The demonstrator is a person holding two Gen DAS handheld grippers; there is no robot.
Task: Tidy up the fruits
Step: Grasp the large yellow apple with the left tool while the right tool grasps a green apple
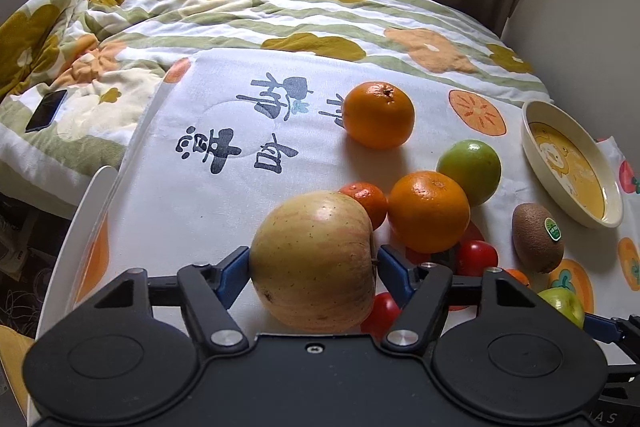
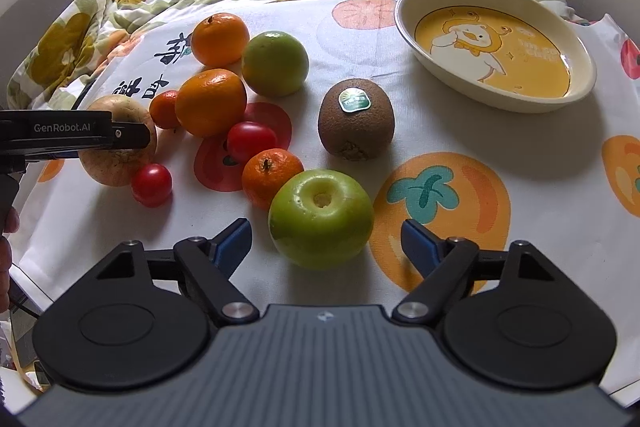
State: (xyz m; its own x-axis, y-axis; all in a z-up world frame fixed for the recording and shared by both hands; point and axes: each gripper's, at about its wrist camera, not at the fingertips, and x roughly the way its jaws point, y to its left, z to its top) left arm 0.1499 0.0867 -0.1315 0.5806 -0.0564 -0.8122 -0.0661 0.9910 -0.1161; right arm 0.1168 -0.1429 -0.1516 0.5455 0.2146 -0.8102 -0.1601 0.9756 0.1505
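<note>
My left gripper (image 1: 314, 261) sits around a large yellowish apple (image 1: 314, 261) blushed with pink. Its two blue fingertips (image 1: 236, 269) meet the apple's sides, one on each flank, so the grip is closed on the fruit, jaws about halfway apart. The apple rests on a white tablecloth (image 1: 192, 187) printed with fruit pictures and dark characters.

My right gripper (image 2: 326, 241) is spread wide around a green apple (image 2: 320, 217) lying with its dimple facing up. Both blue fingertips (image 2: 236, 239) stand clear of the apple's skin, with a visible gap on each side; nothing is held.

Just past the yellowish apple lie a small mandarin (image 1: 366, 203) and a bigger orange (image 1: 428, 211), touching each other. Behind those sits a green round fruit (image 1: 470, 171), and farther back, alone, another orange (image 1: 378, 115). Two red tomatoes (image 2: 252, 141) and a second small mandarin (image 2: 270, 177) lie between the two apples. A brown kiwi (image 2: 356, 119) with a green sticker stands near the green apple. A cream oval dish (image 2: 404, 15) with a cartoon duck waits to the far right, with no fruit in it.
</note>
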